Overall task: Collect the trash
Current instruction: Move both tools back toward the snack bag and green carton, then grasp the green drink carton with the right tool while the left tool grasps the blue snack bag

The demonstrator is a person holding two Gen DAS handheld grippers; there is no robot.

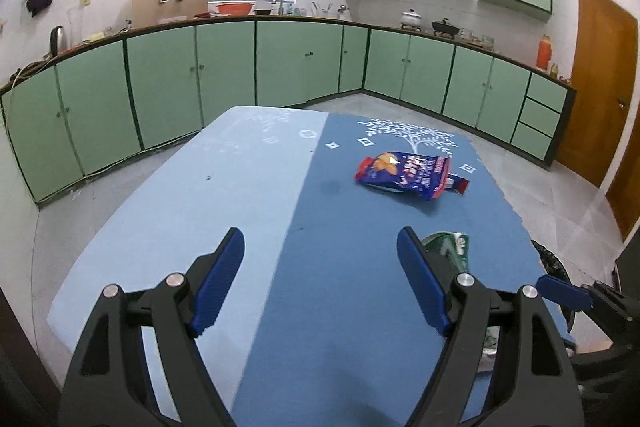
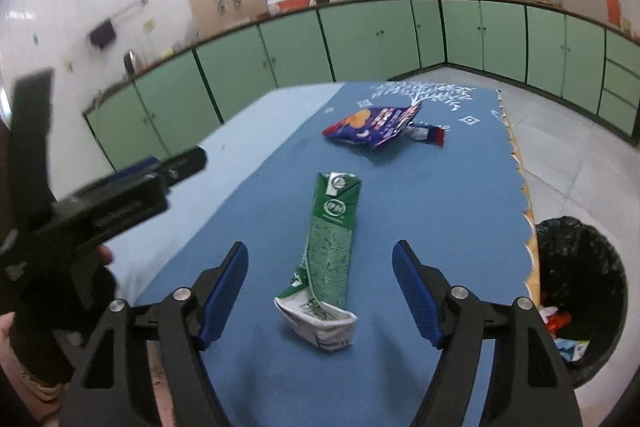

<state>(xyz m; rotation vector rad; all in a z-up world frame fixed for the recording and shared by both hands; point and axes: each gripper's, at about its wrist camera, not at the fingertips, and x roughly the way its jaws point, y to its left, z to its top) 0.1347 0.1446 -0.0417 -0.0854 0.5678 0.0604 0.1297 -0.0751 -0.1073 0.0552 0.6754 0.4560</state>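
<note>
The desk point(image 2: 440, 211) top is mostly bare cloth, with open room across its pale left half and between the two pieces of litter. A flattened green carton point(image 2: 330, 247) lies near the front; a blue snack bag point(image 2: 372, 127) lies well beyond it. A black bin point(image 2: 584, 267) stands on the floor just beside the desk's right edge. The left hand-held gripper point(image 2: 160, 171) crowds the left side.
</note>
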